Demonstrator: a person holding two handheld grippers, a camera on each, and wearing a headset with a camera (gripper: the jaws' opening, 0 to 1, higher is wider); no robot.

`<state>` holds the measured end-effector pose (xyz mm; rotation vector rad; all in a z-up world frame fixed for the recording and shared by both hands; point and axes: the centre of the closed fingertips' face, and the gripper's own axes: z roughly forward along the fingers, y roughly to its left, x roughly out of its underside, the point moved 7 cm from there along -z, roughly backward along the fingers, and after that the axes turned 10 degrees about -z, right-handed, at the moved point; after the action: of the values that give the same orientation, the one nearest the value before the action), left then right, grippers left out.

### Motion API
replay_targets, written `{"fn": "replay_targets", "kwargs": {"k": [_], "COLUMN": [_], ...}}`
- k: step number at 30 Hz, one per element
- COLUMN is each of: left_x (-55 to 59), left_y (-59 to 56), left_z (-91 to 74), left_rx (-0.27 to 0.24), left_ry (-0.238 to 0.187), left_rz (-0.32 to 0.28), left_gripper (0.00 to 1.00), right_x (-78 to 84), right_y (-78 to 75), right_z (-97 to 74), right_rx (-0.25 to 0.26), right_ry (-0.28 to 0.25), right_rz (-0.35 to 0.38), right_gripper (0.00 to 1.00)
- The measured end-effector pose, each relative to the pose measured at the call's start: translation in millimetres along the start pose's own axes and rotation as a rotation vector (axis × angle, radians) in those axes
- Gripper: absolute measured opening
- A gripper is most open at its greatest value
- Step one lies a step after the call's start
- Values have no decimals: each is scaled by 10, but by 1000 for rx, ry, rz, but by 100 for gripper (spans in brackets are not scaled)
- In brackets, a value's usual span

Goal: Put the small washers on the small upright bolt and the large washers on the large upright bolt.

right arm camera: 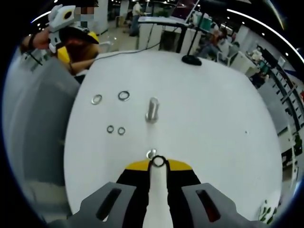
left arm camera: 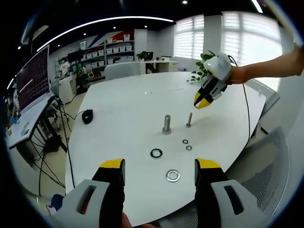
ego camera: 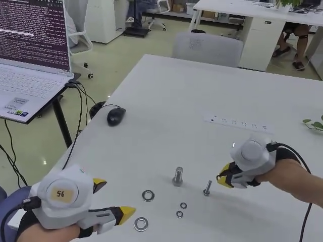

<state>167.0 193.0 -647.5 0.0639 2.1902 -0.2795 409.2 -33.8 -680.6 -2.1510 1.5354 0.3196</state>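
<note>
Head view: the left gripper [ego camera: 113, 198] is held with jaws apart beside two large silver washers [ego camera: 144, 195]. Left gripper view: two small silver washers [left arm camera: 185, 141] are seen near the small upright steel bolt [left arm camera: 189, 118]. Right gripper view: a small ring washer [right arm camera: 164, 162] is clamped by the right gripper [right arm camera: 158, 166], just beside that bolt's top.

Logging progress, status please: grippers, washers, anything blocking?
Left gripper open. Right gripper shut beside small bolt, apparently pinching a small washer. Two large washers, two small washers loose on table; large bolt bare. Nothing blocking.
</note>
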Motion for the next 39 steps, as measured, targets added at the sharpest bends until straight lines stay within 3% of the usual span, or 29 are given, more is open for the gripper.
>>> {"fn": "replay_targets", "kwargs": {"k": [6, 10, 39], "left_x": [1, 5, 19], "left_y": [-13, -17, 35], "left_z": [-2, 8, -2], "left_rx": [-1, 0, -10], "left_ry": [3, 3, 4], "left_rz": [-3, -4, -15], "left_gripper": [59, 59, 59], "right_x": [-96, -90, -99], "right_y": [-39, -23, 31], "right_z": [70, 154, 362], "right_rx": [-60, -101, -147], "right_ry": [46, 79, 141], "right_rz": [-82, -100, -126], "right_gripper": [13, 13, 13]}}
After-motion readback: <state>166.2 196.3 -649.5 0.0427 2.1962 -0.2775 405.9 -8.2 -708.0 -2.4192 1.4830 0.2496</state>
